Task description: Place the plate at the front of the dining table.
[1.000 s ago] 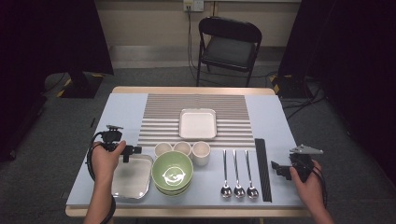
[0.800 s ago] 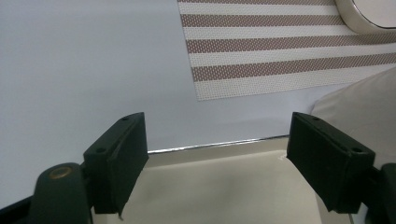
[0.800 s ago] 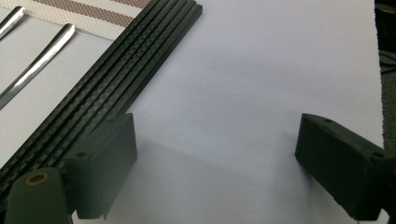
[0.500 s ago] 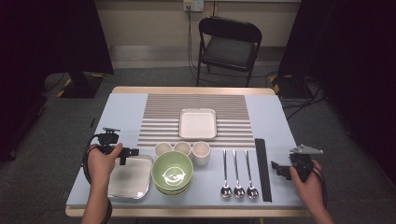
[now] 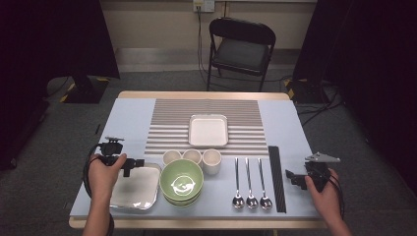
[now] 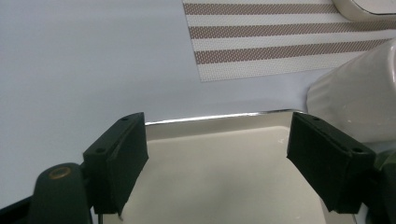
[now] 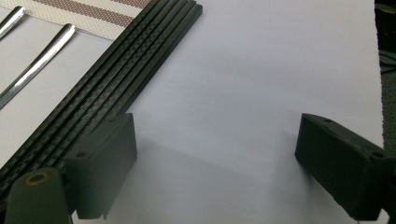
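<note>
The left hand-held gripper (image 5: 129, 164) hovered at the far left corner of a shallow metal tray (image 5: 135, 194), its jaws spread wide. In the left gripper view the tray (image 6: 219, 177) lay between and below the two jaws, its bright far rim just ahead of them; whether either jaw touched the metal was hard to judge. The tray sat at the near left of the table (image 5: 128, 118), just beside a stack of green bowls (image 5: 181, 182), with three small white cups (image 5: 192, 158) behind them.

The right hand-held gripper (image 5: 293, 177) rested near the table's right edge, jaws also wide apart and holding nothing. In the right gripper view black chopsticks (image 7: 116, 79) lay just beside its left jaw.
</note>
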Demonstrator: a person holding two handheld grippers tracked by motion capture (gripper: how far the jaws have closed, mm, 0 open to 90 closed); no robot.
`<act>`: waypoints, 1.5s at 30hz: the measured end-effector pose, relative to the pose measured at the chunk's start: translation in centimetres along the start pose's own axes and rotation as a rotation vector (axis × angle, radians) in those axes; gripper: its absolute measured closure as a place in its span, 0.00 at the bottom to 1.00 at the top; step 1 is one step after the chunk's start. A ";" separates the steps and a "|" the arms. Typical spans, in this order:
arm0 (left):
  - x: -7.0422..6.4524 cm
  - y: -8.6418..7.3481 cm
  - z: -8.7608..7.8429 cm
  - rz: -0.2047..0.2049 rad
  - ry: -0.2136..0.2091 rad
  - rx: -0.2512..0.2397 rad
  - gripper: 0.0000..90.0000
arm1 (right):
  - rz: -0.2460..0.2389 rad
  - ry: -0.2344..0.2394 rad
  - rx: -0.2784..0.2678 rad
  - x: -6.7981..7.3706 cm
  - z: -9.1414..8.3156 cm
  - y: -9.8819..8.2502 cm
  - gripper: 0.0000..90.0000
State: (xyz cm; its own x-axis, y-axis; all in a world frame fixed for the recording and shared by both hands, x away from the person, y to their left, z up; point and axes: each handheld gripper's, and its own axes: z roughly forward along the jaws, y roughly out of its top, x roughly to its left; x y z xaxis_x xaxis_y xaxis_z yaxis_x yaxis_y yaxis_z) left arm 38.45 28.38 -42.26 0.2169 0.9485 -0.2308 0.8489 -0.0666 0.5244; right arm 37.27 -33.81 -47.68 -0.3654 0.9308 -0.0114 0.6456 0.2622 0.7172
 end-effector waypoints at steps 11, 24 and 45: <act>0.5 -1.1 -0.5 -0.003 -0.007 -0.006 0.22 | -0.001 0.000 0.001 0.0 0.0 0.0 0.13; 0.9 -2.1 -0.7 -0.012 -0.013 -0.010 0.22 | 0.000 0.000 0.001 0.0 0.0 0.0 0.13; 0.7 -3.3 -0.5 0.008 -0.028 -0.018 0.22 | 0.001 0.001 0.007 0.0 0.0 0.0 0.13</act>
State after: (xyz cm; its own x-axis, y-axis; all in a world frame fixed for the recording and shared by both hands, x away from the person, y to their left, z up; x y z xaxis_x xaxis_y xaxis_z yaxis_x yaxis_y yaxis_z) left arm 35.58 29.40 -43.69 0.2376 0.9389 -0.2489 0.8383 -0.0688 0.5408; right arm 37.30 -33.82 -47.64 -0.3657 0.9307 -0.0100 0.6504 0.2632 0.7125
